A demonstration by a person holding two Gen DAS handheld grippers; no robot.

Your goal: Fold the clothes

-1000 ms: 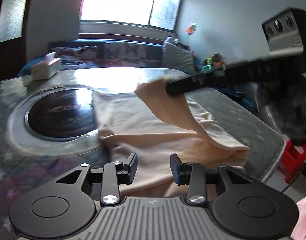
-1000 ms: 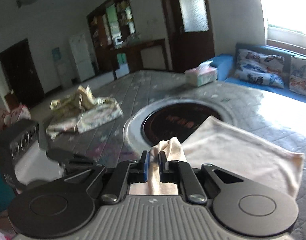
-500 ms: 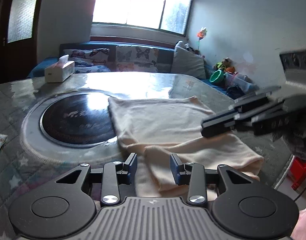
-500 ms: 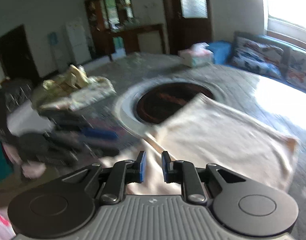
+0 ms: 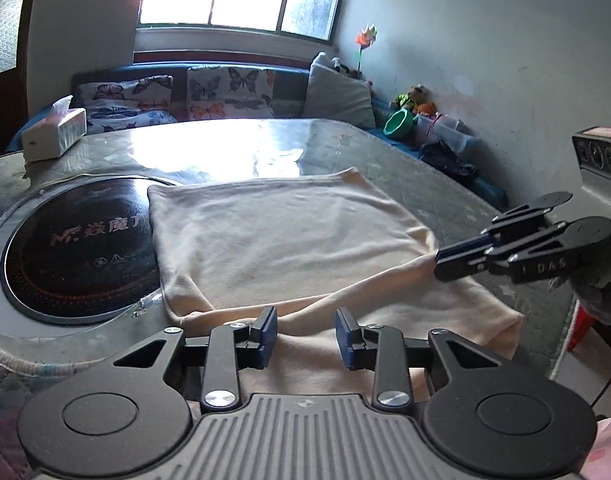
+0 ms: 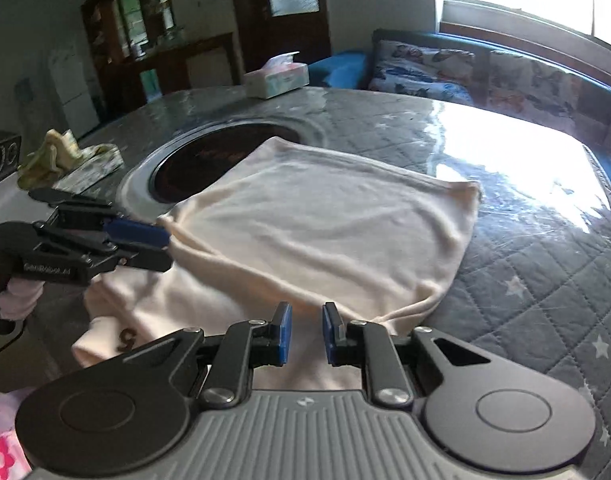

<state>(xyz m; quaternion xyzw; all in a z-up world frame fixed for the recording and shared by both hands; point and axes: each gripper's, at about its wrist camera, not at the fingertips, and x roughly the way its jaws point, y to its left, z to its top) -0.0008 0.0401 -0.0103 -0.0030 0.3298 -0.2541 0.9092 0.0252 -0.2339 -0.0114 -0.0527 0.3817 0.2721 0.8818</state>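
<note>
Item: cream garment, soft, light, limp knit, lying folded on the quilted table just ahead of and beneath both claws. It is best taken at a corner or along the folded edge.

Left gripper: jaws standing spread, holding nothing.

Right gripper: jaws standing slightly apart, no longer pinching the cloth lifted a second ago.

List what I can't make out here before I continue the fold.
Cream garment, near hem: right wrist view, hidden under the right gripper body.
Print on the garment: right wrist view, only one dark mark shows, too small to read.
Patterned cloth: right wrist view, too small and blurred to tell what garment it is.
</note>
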